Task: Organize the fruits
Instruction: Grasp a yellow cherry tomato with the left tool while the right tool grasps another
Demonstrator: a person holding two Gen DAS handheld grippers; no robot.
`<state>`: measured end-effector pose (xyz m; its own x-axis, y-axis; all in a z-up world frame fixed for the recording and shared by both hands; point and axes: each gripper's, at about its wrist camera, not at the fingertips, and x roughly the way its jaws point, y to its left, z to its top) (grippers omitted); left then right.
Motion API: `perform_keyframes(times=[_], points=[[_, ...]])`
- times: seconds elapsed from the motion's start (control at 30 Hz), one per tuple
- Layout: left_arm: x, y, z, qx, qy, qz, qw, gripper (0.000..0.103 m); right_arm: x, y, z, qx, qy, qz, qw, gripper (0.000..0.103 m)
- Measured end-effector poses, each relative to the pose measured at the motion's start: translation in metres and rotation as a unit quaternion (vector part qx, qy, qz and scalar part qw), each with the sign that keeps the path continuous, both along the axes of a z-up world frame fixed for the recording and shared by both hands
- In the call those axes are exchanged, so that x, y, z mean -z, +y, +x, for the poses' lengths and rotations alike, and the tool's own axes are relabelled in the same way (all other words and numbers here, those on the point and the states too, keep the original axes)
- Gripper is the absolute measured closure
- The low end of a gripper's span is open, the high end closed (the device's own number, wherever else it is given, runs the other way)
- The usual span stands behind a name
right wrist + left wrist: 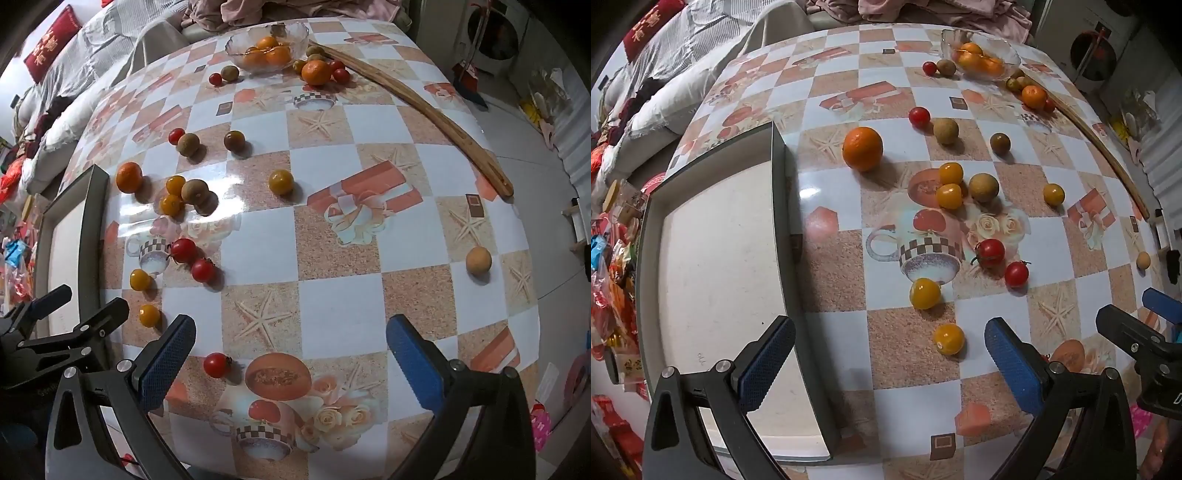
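left wrist view showed the left gripper (888, 356) spread wide and holding nothing, with a yellow cherry tomato (948, 339) lying on the bench (834, 258) between its pads but not touched. the grey tray (720, 258) beside it had no fruit inside. right wrist view showed the right gripper (291, 363) also released and without load, a red cherry tomato (217, 364) just beside its left pad. only the glass bowl (267, 44) at the far edge held some oranges. many tomatoes, brown round fruits and one mandarin (863, 148) were scattered on the bench, so i judged the sorting was almost all left to do.
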<state>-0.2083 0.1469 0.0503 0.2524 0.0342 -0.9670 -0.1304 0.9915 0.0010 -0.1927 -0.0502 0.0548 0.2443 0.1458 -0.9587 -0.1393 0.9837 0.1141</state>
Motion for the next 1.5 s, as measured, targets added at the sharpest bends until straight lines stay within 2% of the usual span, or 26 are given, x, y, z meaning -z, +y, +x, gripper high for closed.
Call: perform_keyframes(times=[0.77, 1.1, 1.2, 1.37, 1.43, 1.47, 1.5], points=[[0.012, 0.001, 0.012, -0.007, 0.008, 0.007, 0.9999, 0.0, 0.005, 0.0, 0.014, 0.006, 0.001, -0.002, 1.0, 0.0], [0.025, -0.004, 0.021, 0.008, 0.007, 0.016, 0.9998, 0.0, 0.014, 0.002, 0.037, 0.0, -0.005, -0.006, 1.0, 0.0], [0.031, -0.003, 0.024, 0.007, 0.015, 0.01, 0.9998, 0.011, 0.017, 0.003, 0.049, 0.0, -0.013, -0.017, 1.0, 0.0], [0.038, -0.002, 0.025, 0.006, 0.02, 0.008, 0.9997, 0.011, 0.026, 0.01, 0.069, -0.018, -0.012, -0.037, 0.999, 0.003], [0.04, -0.003, 0.027, 0.007, 0.022, 0.006, 0.9997, 0.019, 0.031, 0.015, 0.077, -0.027, -0.012, -0.038, 0.999, 0.007], [0.042, -0.004, 0.025, 0.01, 0.025, 0.003, 0.9996, 0.027, 0.034, 0.015, 0.08, -0.03, -0.002, -0.047, 0.998, 0.012], [0.045, -0.005, 0.026, 0.012, 0.031, 0.0, 0.9994, 0.029, 0.037, 0.017, 0.083, -0.033, 0.003, -0.049, 0.998, 0.019]])
